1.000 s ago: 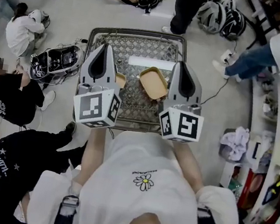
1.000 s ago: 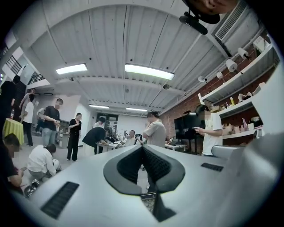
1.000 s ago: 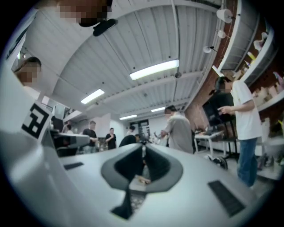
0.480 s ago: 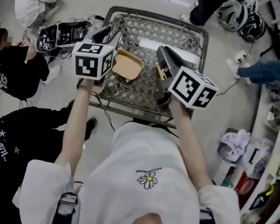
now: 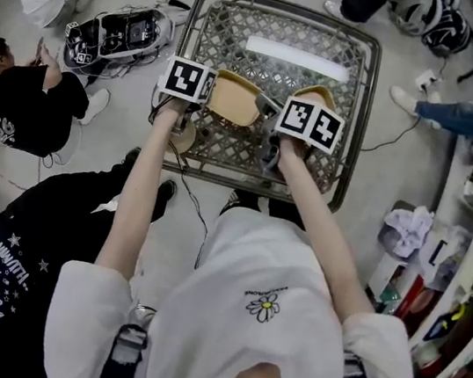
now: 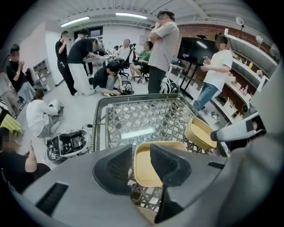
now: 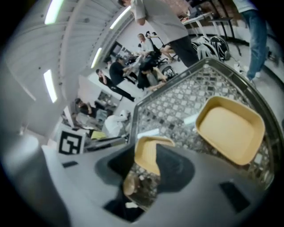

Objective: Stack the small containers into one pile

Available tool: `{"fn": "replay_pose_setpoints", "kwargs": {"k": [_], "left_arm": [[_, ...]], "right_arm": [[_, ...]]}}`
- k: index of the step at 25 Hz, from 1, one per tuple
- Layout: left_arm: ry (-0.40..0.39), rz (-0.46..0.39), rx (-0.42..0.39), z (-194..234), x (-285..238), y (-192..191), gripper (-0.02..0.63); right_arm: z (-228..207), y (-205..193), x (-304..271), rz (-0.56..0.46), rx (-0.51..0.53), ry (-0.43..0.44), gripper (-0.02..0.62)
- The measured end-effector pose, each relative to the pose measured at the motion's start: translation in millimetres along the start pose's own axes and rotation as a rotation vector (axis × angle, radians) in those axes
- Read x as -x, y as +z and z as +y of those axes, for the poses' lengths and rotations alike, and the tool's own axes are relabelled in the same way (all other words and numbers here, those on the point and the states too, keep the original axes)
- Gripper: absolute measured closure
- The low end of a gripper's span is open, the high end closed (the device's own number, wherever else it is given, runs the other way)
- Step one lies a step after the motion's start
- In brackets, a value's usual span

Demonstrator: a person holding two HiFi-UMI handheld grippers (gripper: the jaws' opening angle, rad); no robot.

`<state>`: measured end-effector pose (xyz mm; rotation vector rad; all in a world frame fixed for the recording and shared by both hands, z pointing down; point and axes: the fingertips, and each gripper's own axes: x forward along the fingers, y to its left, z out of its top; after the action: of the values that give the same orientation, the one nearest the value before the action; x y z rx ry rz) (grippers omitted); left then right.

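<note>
Currently, the left tool (image 6: 141, 153) and right tool (image 7: 145, 155) have just been opening; each open gap frames a tan container (image 6: 144, 173), unclamped. The head view hides both gaps.

The left forearm (image 5: 139, 186) and the right forearm (image 5: 321, 215) stretch forward to the near edge of the grey metal mesh table (image 5: 311, 164). Above it, the left gripper (image 6: 141, 150) and the right gripper (image 7: 148, 155) tilt downward. Their jaws have just been opening and stand apart. A tan shallow container (image 6: 148, 170) shows in each gap, unpressed.
</note>
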<state>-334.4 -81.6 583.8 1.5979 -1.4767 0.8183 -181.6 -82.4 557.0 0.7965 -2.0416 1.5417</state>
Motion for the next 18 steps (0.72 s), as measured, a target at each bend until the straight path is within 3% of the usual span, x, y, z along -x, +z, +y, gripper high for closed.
{"fn": "replay_pose_setpoints", "kwargs": {"k": [5,11,18], "left_arm": [[-0.033,0.075,0.033,4.4,-28.3,-25.4,0.465],[-0.056,0.139,0.042,3.0,-46.4,-42.3,0.465],[-0.072,0.178,0.057,7.4,-55.8,-56.4,0.479]], "right_arm": [[-37.4,-27.0,-31.2,0.076,-0.023,-0.120,0.443],[-60.5,-43.8,-52.6,0.149,-0.087,-0.168,0.443],[-70.2,-56.9,-67.2,0.204,-0.176,-0.165,0.466]]}}
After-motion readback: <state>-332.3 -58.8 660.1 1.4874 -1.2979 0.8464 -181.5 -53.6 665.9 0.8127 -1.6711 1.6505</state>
